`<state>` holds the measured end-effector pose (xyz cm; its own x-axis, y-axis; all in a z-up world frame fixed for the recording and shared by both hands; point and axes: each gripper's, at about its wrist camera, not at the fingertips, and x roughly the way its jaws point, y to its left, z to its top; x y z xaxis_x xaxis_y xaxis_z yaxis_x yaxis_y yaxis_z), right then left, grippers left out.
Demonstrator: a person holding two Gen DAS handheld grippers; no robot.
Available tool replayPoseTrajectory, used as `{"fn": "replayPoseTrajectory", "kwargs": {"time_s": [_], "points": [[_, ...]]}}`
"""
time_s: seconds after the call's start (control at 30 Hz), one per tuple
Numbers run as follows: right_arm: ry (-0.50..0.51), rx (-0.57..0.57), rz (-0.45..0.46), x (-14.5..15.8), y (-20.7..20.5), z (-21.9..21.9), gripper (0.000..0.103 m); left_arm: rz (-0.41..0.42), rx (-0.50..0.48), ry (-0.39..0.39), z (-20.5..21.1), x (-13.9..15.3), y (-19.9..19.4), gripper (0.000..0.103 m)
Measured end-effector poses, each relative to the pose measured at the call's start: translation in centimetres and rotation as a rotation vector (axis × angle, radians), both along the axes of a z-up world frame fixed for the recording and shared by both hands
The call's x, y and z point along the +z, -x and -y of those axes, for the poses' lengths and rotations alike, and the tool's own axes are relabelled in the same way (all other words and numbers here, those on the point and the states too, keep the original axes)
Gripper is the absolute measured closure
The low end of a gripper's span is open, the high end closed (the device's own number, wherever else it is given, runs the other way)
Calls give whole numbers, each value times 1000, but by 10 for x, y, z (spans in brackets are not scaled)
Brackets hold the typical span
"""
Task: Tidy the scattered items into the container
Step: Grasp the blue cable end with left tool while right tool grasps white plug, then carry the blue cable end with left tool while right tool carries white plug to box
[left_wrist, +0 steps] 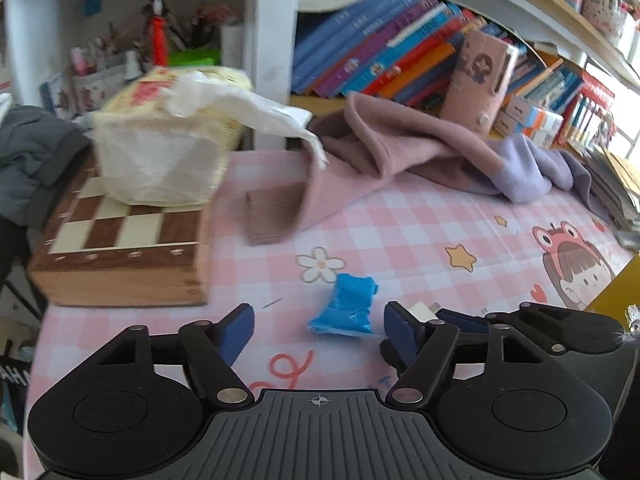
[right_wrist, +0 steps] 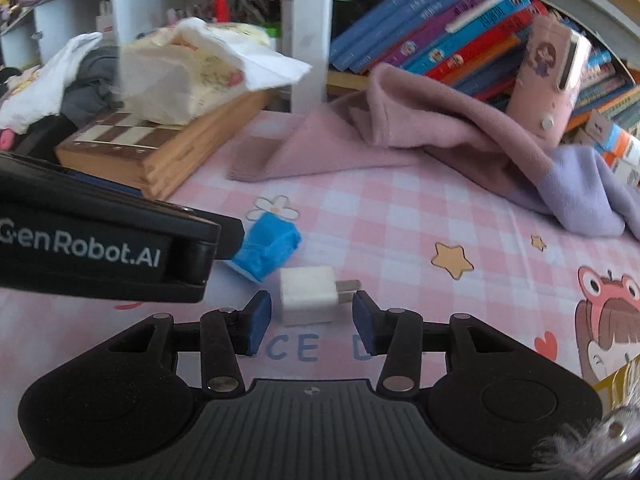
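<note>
A crumpled blue packet (left_wrist: pixel 346 306) lies on the pink checked table mat (left_wrist: pixel 400 220), between and just ahead of my left gripper's (left_wrist: pixel 320 330) open fingers. It also shows in the right wrist view (right_wrist: pixel 268 250). A white plug adapter (right_wrist: pixel 308 300) with two metal prongs lies between my right gripper's (right_wrist: pixel 312 318) open fingers, not clamped. Its corner peeks out in the left wrist view (left_wrist: pixel 420 310). The left gripper's body (right_wrist: pixel 100 248) crosses the left of the right wrist view. A yellow container edge (left_wrist: pixel 612 292) shows at the right.
A wooden chessboard box (left_wrist: pixel 120 248) with a tissue pack (left_wrist: pixel 160 140) on top stands at the left. A pink and purple cloth (left_wrist: pixel 420 148) lies at the back. Leaning books (left_wrist: pixel 380 48) and a pink case (left_wrist: pixel 480 80) fill the shelf behind.
</note>
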<state>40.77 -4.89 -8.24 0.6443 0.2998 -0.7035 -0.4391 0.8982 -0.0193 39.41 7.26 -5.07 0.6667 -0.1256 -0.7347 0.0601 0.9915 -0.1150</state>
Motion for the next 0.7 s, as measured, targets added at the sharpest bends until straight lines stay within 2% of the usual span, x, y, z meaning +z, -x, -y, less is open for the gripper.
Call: {"fn": "replayPoseTrajectory", "kwargs": {"time_s": [0.03, 0.07, 0.23, 0.3, 0.33, 0.37, 0.43, 0.7], "points": [[-14, -10, -4, 0, -1, 3, 65, -5, -10, -3, 2, -2, -4, 34], [-16, -18, -6, 0, -2, 5, 74, -11, -21, -6, 6, -5, -9, 37], [2, -44, -2, 2, -2, 9, 75, -34, -62, -64, 21, -20, -31, 38], [15, -37, 14, 2, -1, 7, 71, -55, -72, -88, 24, -27, -36, 52], [16, -34, 19, 2, -1, 6, 61, -62, -75, -86, 24, -30, -37, 54], [13, -32, 19, 2, -2, 6, 58, -48, -78, -94, 25, -31, -36, 60], [15, -31, 18, 2, -2, 5, 56, -42, -88, -99, 24, -31, -33, 72], [36, -38, 52, -3, -11, 1, 37, -46, -15, -24, -6, -16, -3, 75]]}}
